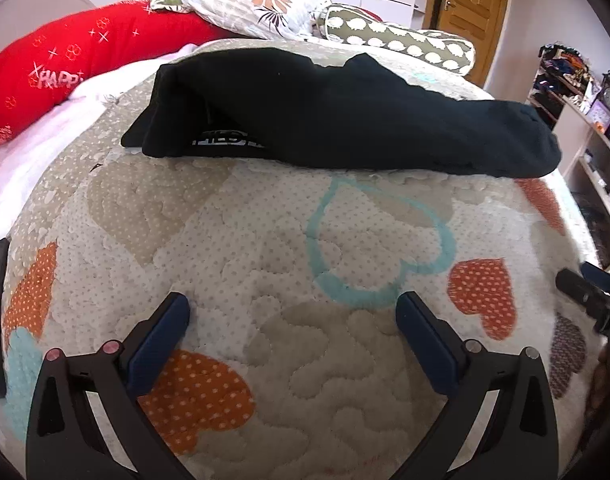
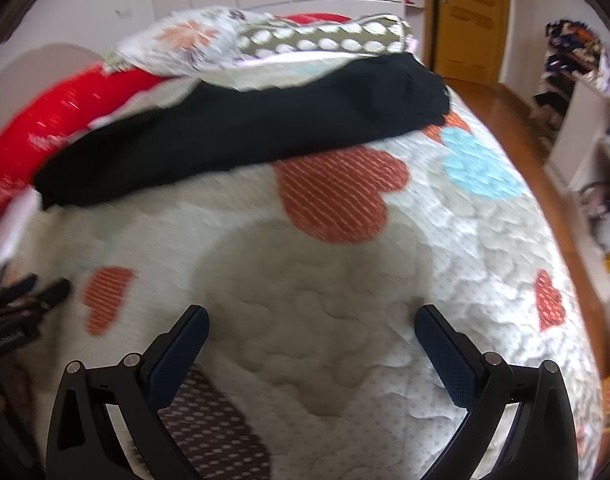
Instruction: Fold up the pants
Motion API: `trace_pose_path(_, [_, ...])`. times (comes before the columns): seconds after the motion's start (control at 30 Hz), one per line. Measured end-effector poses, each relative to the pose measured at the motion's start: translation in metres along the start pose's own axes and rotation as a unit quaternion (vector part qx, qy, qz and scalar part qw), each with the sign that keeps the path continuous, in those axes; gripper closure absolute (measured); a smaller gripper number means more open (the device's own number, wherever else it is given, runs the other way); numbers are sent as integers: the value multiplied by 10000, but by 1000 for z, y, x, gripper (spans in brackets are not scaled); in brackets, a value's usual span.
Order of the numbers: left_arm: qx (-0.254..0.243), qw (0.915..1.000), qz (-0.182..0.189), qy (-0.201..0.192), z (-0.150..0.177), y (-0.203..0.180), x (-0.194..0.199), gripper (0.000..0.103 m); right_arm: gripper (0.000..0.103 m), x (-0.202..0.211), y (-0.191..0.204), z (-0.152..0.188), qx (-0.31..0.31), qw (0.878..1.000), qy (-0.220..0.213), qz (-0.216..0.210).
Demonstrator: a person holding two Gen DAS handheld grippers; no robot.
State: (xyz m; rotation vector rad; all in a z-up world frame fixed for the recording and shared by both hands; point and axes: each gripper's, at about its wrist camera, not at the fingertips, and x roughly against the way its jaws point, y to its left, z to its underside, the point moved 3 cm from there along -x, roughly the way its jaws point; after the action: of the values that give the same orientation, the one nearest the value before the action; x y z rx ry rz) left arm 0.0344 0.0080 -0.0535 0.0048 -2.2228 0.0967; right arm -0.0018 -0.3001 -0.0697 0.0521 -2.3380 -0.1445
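Black pants (image 1: 325, 116) lie across the far part of the bed, folded lengthwise into one long band, with a white logo showing at the near left edge. The right wrist view shows the same pants (image 2: 241, 128), blurred, running from lower left to upper right. My left gripper (image 1: 293, 312) hovers open over the quilt, well short of the pants, with nothing between its blue pads. My right gripper (image 2: 311, 324) is also open and empty above the quilt, apart from the pants. The right gripper's tip (image 1: 589, 288) shows at the right edge of the left wrist view.
A quilted bedspread (image 1: 265, 248) with orange and teal hearts covers the bed. A red pillow (image 1: 77, 64), a floral pillow (image 1: 261, 4) and a green bolster (image 1: 401, 40) lie at the head. Shelves (image 1: 585, 120) with clutter stand on the right, a wooden door (image 1: 473, 12) behind.
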Motion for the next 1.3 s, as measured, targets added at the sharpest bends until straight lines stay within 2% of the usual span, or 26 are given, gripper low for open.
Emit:
trace_pose_path(0.1, [70,9998,-46,-200,-16,11,11,0,1,11,-6,-17,-258,9987,-271,-346])
trace_pose_path(0.2, [246,9990,-23,-370,-40,25,17,0,1,15,-6,-44,-179,9983,-432,-337])
trace_pose_path(0.33, [420,9987,126,-246,-63,34,5,0,1,5,-1,-71,-54,9985,-398,-361])
trace_pose_path(0.4, [477,9985,70,-241,-72,39,0,0,1,-3,-8,-79,-180,9989,-374,-217])
trace_pose_path(0.5, [658,9972,77,-345,-80,46,-2,0,2,-18,-24,-87,-614,9972,-232,-349])
trace_pose_path(0.57, [823,9958,178,-362,-88,50,-5,0,8,-29,-35,-90,-945,9938,-149,-568])
trace_pose_path(0.67, [1058,9933,264,-376,-103,55,-14,0,25,-49,-50,-95,-1425,9872,-42,-710])
trace_pose_path(0.73, [1121,9928,296,-302,-110,55,-25,0,49,-63,-57,-97,-1627,9848,43,-601])
trace_pose_path(0.77, [1160,9925,315,-210,-112,55,-32,0,56,-66,-59,-99,-1642,9849,8,-552])
trace_pose_path(0.83, [1152,9924,368,-218,-114,53,-37,17,87,-65,-60,-102,-1545,9861,-153,-594])
trace_pose_path(0.9, [943,9952,190,-173,-117,49,-39,63,98,-63,-62,-104,-1477,9862,-243,-710])
trace_pose_path(0.93, [876,9958,187,-182,-119,49,-39,71,98,-57,-63,-107,-1515,9840,-353,-870])
trace_pose_path(1.0, [878,9952,371,-212,-126,51,-37,77,98,-45,-61,-116,-1425,9819,-595,-1101])
trace_pose_path(1.07, [846,9953,417,-221,-135,53,-36,79,98,-35,-54,-129,-1174,9837,-764,-1128])
trace_pose_path(1.3, [700,9954,366,-545,-179,58,-21,82,98,-23,-36,-191,-861,9827,-1099,-1216])
